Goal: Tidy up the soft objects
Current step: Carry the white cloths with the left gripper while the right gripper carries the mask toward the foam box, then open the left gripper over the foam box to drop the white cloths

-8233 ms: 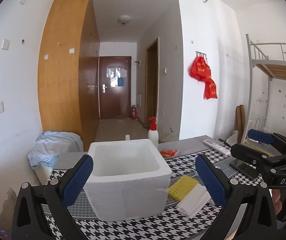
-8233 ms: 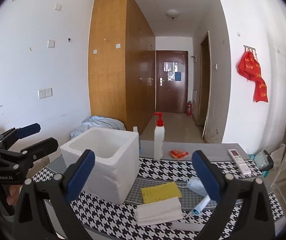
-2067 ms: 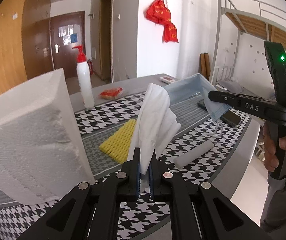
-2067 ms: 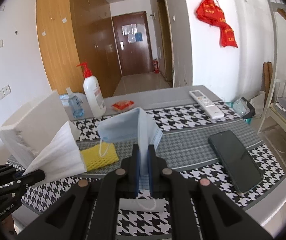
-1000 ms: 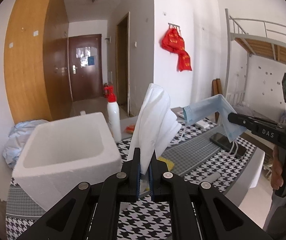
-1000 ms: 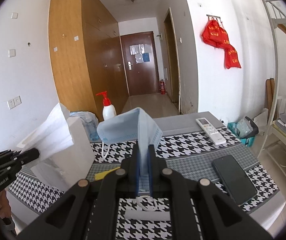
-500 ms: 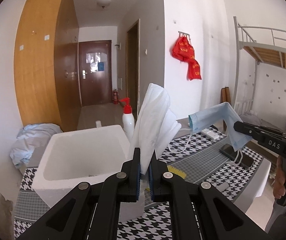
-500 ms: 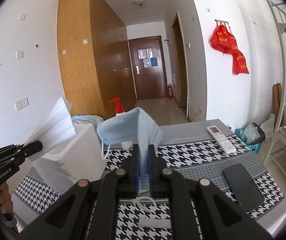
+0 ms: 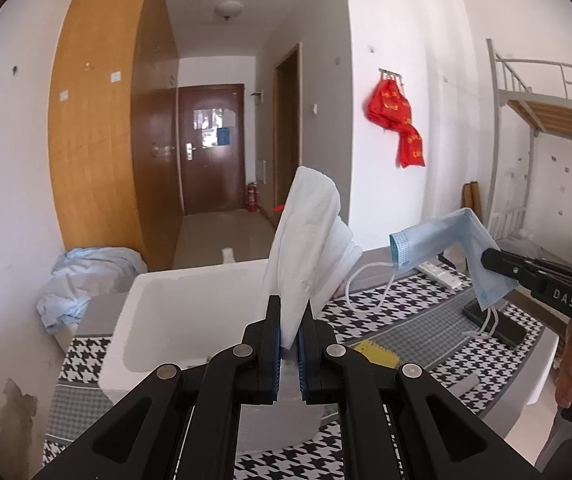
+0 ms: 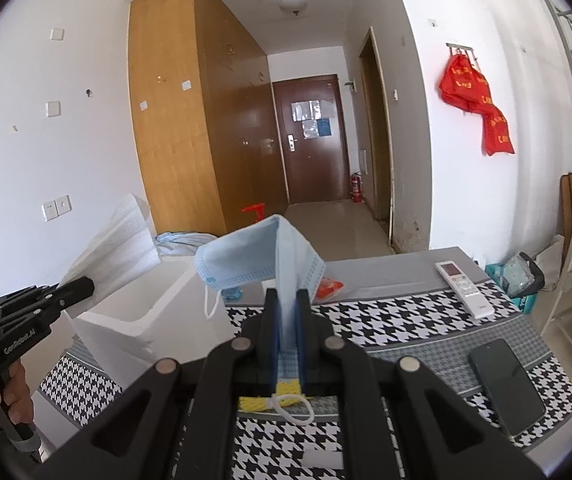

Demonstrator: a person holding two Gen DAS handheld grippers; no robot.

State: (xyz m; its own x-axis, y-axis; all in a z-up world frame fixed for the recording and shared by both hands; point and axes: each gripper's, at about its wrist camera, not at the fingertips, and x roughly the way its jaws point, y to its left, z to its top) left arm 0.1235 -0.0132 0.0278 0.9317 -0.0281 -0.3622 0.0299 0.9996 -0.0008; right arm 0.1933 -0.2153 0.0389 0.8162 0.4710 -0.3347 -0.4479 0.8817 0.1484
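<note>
My left gripper is shut on a white folded cloth and holds it upright above the open white foam box. My right gripper is shut on a light blue face mask, held in the air to the right of the box. The mask and right gripper show at the right of the left wrist view; the cloth and left gripper show at the left of the right wrist view. A yellow sponge lies on the houndstooth table cover beside the box.
A black phone and a white remote lie on the table's right side. An orange packet lies at the back. A bundle of pale blue fabric sits left of the table. A bunk bed frame stands at the right.
Both grippers have risen and moved left. The cloth now hangs over the foam box opening, and the mask has come nearer to the box. Both stay shut on their items.
</note>
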